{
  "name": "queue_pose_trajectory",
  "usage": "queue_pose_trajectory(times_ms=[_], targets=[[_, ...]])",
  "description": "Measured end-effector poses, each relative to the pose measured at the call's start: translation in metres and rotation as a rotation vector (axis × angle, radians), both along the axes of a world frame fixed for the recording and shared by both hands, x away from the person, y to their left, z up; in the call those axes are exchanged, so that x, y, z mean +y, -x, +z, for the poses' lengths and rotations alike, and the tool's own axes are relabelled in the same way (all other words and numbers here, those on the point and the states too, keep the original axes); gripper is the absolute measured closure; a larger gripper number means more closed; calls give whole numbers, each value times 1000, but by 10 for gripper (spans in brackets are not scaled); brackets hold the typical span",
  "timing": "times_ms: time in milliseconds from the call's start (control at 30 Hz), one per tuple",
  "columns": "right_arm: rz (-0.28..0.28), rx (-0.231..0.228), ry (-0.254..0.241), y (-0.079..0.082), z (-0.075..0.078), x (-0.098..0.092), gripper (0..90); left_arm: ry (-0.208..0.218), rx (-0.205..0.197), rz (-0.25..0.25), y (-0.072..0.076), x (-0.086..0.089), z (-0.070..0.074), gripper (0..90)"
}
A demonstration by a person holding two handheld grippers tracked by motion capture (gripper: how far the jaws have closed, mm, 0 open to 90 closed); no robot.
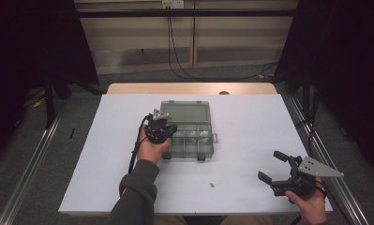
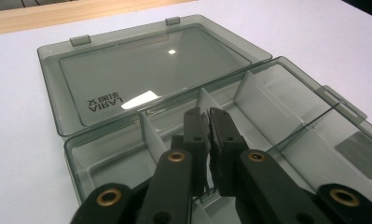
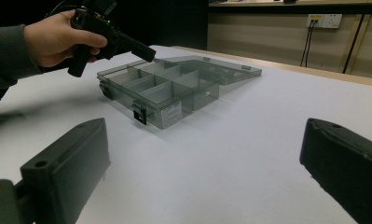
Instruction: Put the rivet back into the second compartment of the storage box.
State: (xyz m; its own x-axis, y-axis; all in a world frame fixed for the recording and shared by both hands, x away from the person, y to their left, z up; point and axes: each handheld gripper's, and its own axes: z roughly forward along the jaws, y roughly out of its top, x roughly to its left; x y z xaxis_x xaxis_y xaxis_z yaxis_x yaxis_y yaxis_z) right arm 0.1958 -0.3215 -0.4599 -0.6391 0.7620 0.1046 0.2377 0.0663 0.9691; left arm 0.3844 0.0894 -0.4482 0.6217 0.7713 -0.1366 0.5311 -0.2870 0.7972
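A smoky translucent compartment box lies open in the middle of the white table, its lid flat behind it. My left gripper hovers just over the box's left-hand compartments, tips pointing down into them. Its jaws are shut; whether something tiny is pinched between the pads is too small to tell. The right gripper view catches the box and that left gripper from the side. My right gripper rests open at the front right, nothing between its jaws.
A small dark piece lies loose on the table between the box and the front edge. A wooden strip runs along the far edge. Cables trail on the floor beyond, and metal rails flank the table.
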Motion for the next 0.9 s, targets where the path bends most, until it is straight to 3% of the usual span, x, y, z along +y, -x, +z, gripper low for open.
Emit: queue_pose_trajectory(times_ms=[167, 233, 367, 467, 700, 900], targets=[[3, -1, 0, 0, 0, 0, 12, -5, -11, -2, -1, -1, -2, 862], [3, 1, -2, 0, 0, 0, 12, 20, -16, -2, -1, -1, -3, 792], [6, 2, 2, 0, 0, -1, 12, 16, -10, -20, 1, 0, -2, 698], [6, 0, 0, 0, 0, 0, 12, 37, -7, -29, 3, 2, 0, 635], [7, 0, 4, 0, 0, 0, 12, 82, -23, -94, 15, 0, 6, 419], [11, 1, 7, 0, 0, 0, 12, 132, 8, -150, 24, -2, 6, 268]])
